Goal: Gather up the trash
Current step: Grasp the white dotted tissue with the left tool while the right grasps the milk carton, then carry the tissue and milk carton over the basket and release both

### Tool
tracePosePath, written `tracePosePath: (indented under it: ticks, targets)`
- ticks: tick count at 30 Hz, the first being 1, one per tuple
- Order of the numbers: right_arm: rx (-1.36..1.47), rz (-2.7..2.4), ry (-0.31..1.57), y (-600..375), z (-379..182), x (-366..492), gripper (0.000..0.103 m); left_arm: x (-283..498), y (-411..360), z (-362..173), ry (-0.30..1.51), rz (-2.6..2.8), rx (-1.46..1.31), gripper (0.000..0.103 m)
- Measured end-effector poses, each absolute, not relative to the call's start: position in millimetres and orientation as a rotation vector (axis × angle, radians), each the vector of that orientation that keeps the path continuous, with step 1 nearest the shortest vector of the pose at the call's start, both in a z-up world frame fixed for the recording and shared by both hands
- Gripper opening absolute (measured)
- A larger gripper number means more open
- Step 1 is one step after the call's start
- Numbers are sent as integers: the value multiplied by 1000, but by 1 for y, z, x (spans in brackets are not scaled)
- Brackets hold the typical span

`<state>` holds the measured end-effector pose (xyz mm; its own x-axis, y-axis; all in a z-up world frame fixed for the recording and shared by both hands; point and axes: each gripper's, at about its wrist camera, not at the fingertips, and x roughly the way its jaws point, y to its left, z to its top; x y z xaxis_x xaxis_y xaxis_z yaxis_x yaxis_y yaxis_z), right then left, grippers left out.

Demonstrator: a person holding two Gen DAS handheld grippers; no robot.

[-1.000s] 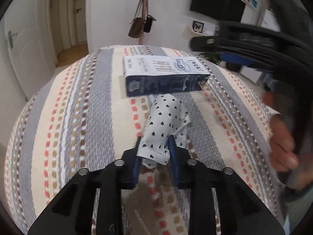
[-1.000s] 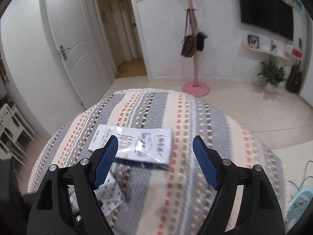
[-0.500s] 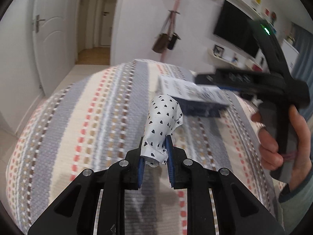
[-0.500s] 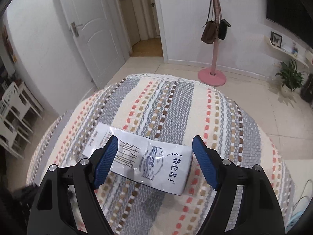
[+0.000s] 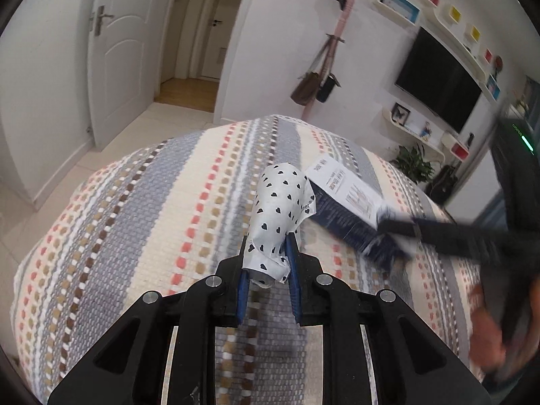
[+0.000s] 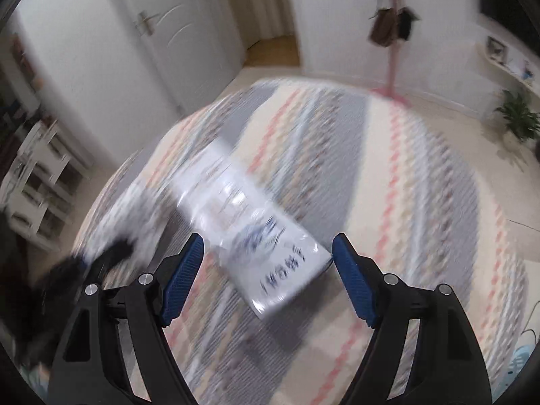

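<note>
White walls and a door framed a table (image 5: 141, 222) covered in a striped woven cloth. Over it, the left hand-held gripper (image 5: 266, 270) was clamped on a crumpled, heart-printed paper wrapper (image 5: 280, 212) that stuck up between its blue pads. The right hand-held gripper (image 6: 268, 270) was spread wide around the near end of a white and dark-blue carton (image 6: 256, 239) lying on the cloth, just beside the wrapper; that view was badly blurred.

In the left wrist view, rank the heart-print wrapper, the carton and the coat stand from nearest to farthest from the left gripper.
1. Heart-print wrapper: clamped in the left gripper.
2. Carton: just beyond, to the right on the striped cloth.
3. Coat stand: far back by the wall.
</note>
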<state>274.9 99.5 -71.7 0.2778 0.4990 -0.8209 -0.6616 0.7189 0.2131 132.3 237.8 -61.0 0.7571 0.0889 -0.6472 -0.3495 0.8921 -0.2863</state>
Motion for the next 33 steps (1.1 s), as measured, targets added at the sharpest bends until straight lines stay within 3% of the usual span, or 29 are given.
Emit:
tracePosePath:
  ticks: [5,16,22,33]
  targets:
    - [-245,777,970,111,-72,244,75,127,247,-61,663,278,-446,18]
    - [-349,702,870,141,-91,260,75,135,248,-62,669,297,-438,18]
    - [-341,713,834,129,-89,252,50,140,243,-62,664,285,-412,18]
    - [-193,514,736,39,-46,210,49,138,176,-38,639,55,-295,18]
